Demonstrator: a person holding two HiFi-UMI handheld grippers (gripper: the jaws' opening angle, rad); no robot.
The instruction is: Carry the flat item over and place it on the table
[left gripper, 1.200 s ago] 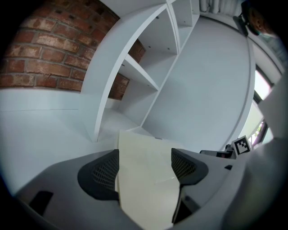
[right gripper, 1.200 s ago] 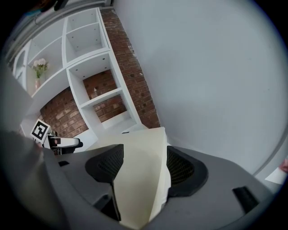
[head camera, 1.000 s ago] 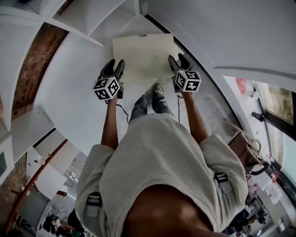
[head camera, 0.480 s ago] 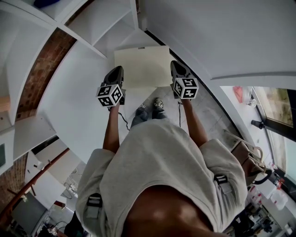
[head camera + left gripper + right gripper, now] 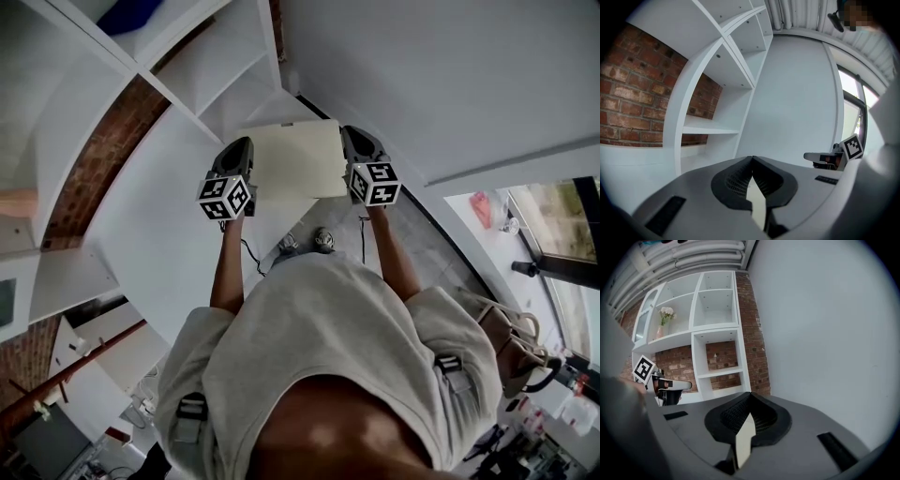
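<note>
Sheet [image 5: 295,161] pinched by left tool [image 5: 240,150], right tool [image 5: 356,142].

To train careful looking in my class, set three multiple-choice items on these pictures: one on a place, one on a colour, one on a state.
1. Where on the flat panel does the left gripper grip?
A. its left edge
B. its far edge
C. its middle

2. What colour is the flat panel?
A. blue
B. cream
C. black

3. In what state is the right gripper?
A. open and empty
B. shut on nothing
C. shut on the flat panel

Answers:
1 A: the head view shows it at the panel's left side.
2 B: every view shows a pale cream sheet.
3 C: the right gripper view shows the panel's edge pinched between the jaws.
</note>
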